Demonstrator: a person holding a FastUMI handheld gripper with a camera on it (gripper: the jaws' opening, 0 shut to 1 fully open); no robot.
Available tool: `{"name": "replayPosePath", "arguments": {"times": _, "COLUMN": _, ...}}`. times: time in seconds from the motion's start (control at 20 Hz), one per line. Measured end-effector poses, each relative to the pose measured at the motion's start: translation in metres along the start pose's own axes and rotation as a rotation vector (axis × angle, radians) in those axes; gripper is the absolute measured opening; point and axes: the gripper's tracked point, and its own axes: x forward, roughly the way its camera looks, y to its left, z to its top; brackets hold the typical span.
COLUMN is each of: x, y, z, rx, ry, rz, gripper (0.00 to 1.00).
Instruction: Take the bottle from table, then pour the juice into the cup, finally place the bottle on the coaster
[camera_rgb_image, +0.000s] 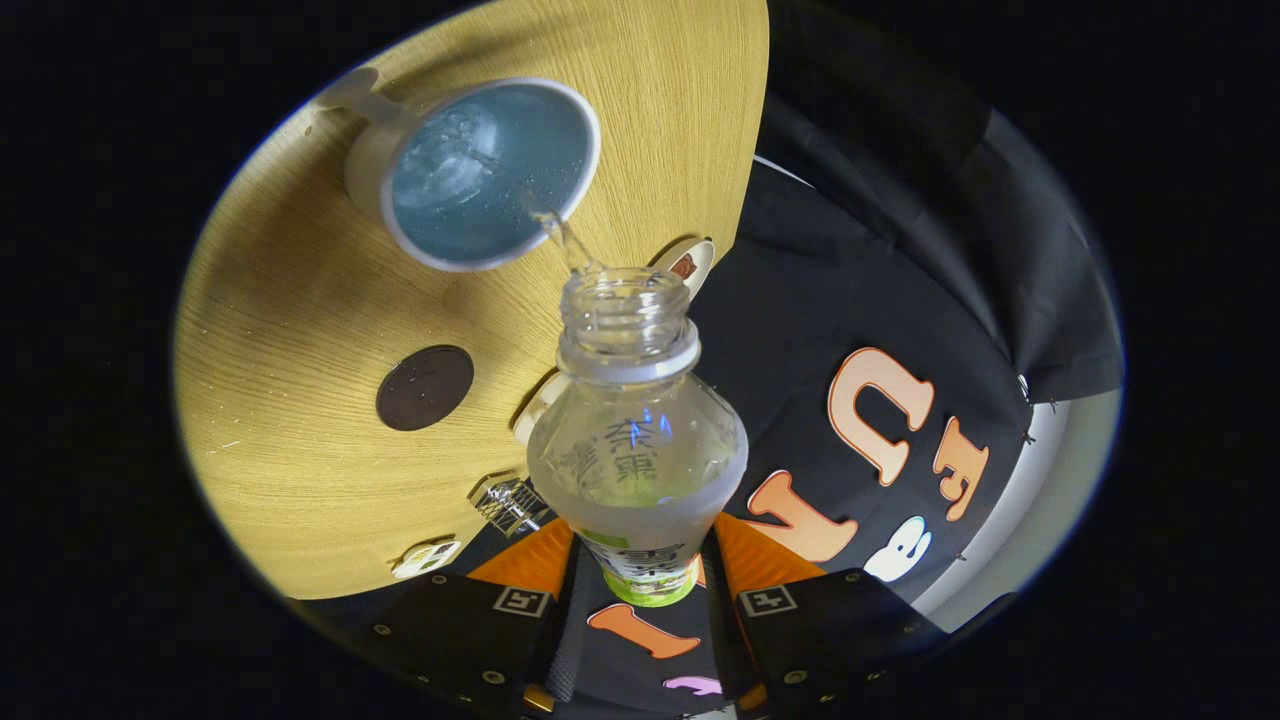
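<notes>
Right now your tool (640, 590) grips the bottle (636, 440), tipped mouth-first toward the cup (480, 170).

Both fingers press its lower body, and its long axis runs straight ahead of them, neck just short of the cup's near rim, a thin stream crossing into it. For the coaster (424, 387), you'd swing back and to the side; it lies on the worktop (300, 300) nearer the fingers, and probably little juice remains.

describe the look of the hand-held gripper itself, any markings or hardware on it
The hand-held gripper has two blocky black finger mounts, each bearing a small square black-and-white tag on top. Small round screws dot the mounts. Its fingers run forward along either side of the bottle.
</notes>
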Motion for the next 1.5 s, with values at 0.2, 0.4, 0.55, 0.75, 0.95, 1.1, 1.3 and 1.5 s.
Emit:
{"name": "replayPosePath", "arguments": {"times": 0.2, "x": -0.001, "y": -0.006, "z": 0.0, "rx": -0.026, "ry": -0.003, "rz": -0.004, "gripper": 0.54}}
{"name": "replayPosePath", "arguments": {"times": 0.4, "x": 0.002, "y": -0.009, "z": 0.002, "rx": -0.053, "ry": -0.019, "rz": -0.007, "gripper": 0.54}}
{"name": "replayPosePath", "arguments": {"times": 0.55, "x": 0.002, "y": -0.01, "z": 0.001, "rx": -0.064, "ry": -0.025, "rz": -0.014, "gripper": 0.54}}
{"name": "replayPosePath", "arguments": {"times": 0.75, "x": 0.003, "y": -0.011, "z": 0.002, "rx": -0.079, "ry": -0.036, "rz": -0.017, "gripper": 0.54}}
{"name": "replayPosePath", "arguments": {"times": 0.95, "x": 0.003, "y": -0.011, "z": 0.005, "rx": -0.091, "ry": -0.047, "rz": -0.014, "gripper": 0.54}}
{"name": "replayPosePath", "arguments": {"times": 1.1, "x": 0.003, "y": -0.016, "z": 0.006, "rx": -0.108, "ry": -0.058, "rz": -0.028, "gripper": 0.54}}
{"name": "replayPosePath", "arguments": {"times": 1.3, "x": 0.005, "y": -0.014, "z": 0.007, "rx": -0.114, "ry": -0.059, "rz": -0.028, "gripper": 0.54}}
{"name": "replayPosePath", "arguments": {"times": 1.5, "x": 0.005, "y": -0.016, "z": 0.007, "rx": -0.106, "ry": -0.061, "rz": -0.036, "gripper": 0.54}}
